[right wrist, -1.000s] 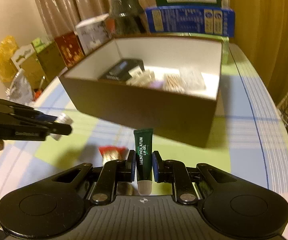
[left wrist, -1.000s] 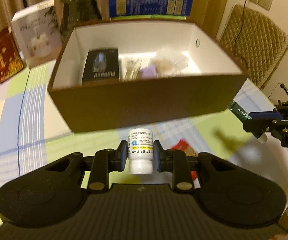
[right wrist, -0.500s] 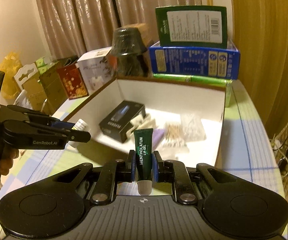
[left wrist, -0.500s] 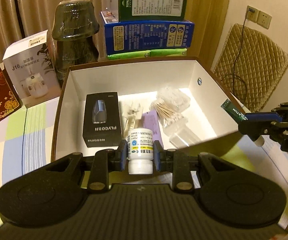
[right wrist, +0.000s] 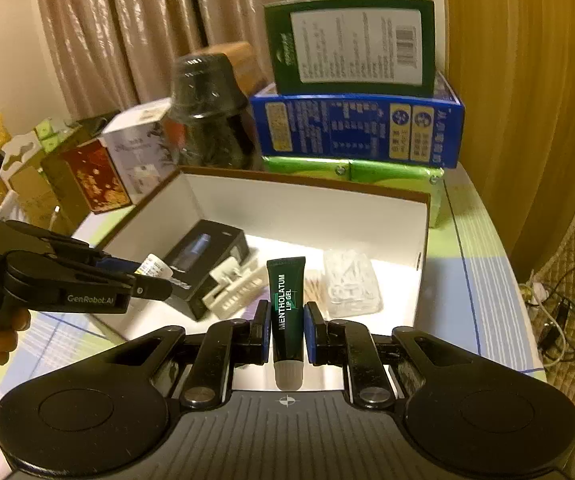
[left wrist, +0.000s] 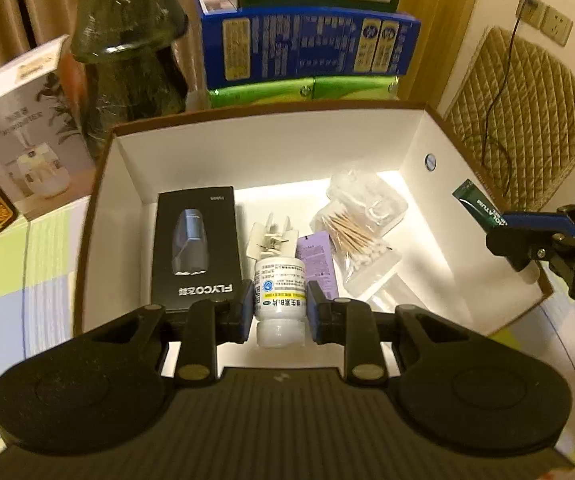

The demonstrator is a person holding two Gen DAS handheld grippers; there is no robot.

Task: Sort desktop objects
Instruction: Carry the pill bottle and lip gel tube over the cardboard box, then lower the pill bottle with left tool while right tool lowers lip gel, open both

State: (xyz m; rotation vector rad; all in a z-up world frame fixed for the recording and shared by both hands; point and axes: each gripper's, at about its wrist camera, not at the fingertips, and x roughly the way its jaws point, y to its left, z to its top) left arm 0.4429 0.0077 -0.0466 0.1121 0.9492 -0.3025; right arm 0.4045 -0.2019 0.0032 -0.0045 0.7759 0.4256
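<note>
Brown cardboard box with white interior [left wrist: 271, 156] sits on the checked tablecloth, containing a black FLYCO carton [left wrist: 195, 248] and a clear bag of cotton swabs [left wrist: 357, 236]. Left gripper [left wrist: 280, 306] is clamped on a white pill bottle [left wrist: 280, 296] above the box interior. Right gripper [right wrist: 286, 334] is clamped on a dark green lip gel tube [right wrist: 286, 312] over the box.

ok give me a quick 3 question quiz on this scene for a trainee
1. True or false: the left gripper holds a white pill bottle.
2. The right gripper grips: A) cotton swabs B) a lip gel tube C) a black box
3. Fill in: both grippers are over the open ____.

Key:
1. True
2. B
3. Box, which already holds a black FLYCO box and cotton swabs.
</note>
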